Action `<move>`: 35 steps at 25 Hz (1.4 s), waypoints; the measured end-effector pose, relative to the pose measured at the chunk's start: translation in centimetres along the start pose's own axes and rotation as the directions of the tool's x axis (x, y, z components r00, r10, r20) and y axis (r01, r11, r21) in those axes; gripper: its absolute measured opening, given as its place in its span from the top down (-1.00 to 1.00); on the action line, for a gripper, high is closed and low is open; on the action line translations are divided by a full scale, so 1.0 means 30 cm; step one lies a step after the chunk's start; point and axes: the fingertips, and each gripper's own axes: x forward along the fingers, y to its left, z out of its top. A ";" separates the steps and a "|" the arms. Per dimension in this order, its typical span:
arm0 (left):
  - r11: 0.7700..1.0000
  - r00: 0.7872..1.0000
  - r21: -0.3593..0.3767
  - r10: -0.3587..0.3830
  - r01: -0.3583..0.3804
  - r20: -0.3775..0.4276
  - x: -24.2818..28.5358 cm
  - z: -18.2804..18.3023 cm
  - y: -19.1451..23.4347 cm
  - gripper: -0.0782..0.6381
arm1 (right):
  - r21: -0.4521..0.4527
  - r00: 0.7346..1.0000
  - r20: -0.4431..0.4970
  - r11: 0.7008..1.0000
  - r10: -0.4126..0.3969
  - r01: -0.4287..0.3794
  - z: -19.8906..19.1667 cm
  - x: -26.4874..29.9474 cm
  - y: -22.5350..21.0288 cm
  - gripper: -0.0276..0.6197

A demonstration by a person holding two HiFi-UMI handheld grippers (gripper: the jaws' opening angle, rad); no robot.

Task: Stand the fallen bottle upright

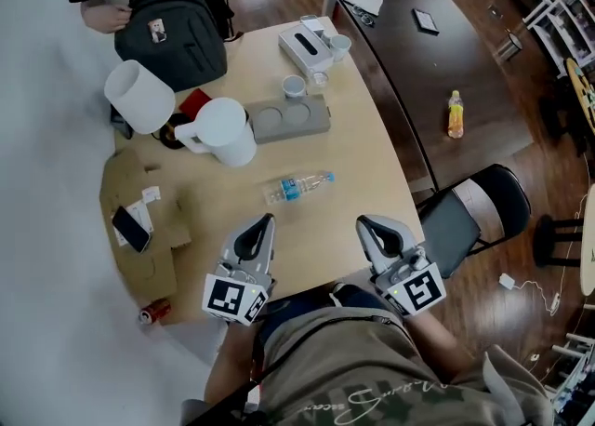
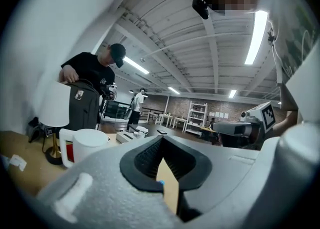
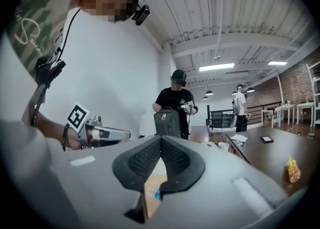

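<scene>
Cardboard point(image 1: 139, 257) is lying at the far left of the pale wooden surface point(image 1: 363, 164). A phone point(image 1: 130, 227) is resting on it and a red can point(image 1: 155, 311) is lying by its near edge. Behind it a white lamp point(image 1: 139, 96) is standing, and a person's hand point(image 1: 104, 15) is reaching to a dark backpack point(image 1: 172, 38) at the far edge. A white jug point(image 1: 226, 131) is standing just beside a grey tray point(image 1: 290, 120).

The left gripper point(image 1: 263, 226) is hovering at the near edge, pointing across the surface. In the left gripper view its fingers point(image 2: 145, 158) are pressing together at the tips, pinching nothing.

The bottle point(image 1: 299, 186) is lying on its side in the middle of the pale surface. It is sitting ahead of both grippers and between them, touching neither, with its blue cap pointing right. Past it a tissue box point(image 1: 305, 46) and cups point(image 1: 294, 86) are sitting near the far edge.

The right gripper point(image 1: 370, 229) is hovering side by side with the left one. In the right gripper view its fingers point(image 3: 142, 160) are likewise pressing together, with nothing held.

Further right, a dark surface point(image 1: 418, 80) is carrying a yellow bottle point(image 1: 455, 114). A black chair point(image 1: 469, 215) is standing just beside the pale surface's right edge.
</scene>
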 end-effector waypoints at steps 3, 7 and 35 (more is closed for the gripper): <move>0.997 0.996 0.017 -0.072 0.073 -0.058 0.089 -0.064 0.039 0.77 | 0.030 0.998 -0.028 0.998 -0.053 0.053 -0.019 0.045 -0.021 0.90; 0.987 0.972 0.042 -0.147 0.158 -0.183 0.205 -0.189 0.041 0.77 | 0.064 0.995 -0.055 0.994 -0.080 0.083 -0.050 0.050 -0.055 0.90; 0.560 0.211 0.207 0.058 0.802 -0.976 0.635 -1.105 0.108 -0.09 | 0.099 0.965 -0.179 0.972 -0.193 0.213 -0.223 -0.014 -0.370 0.90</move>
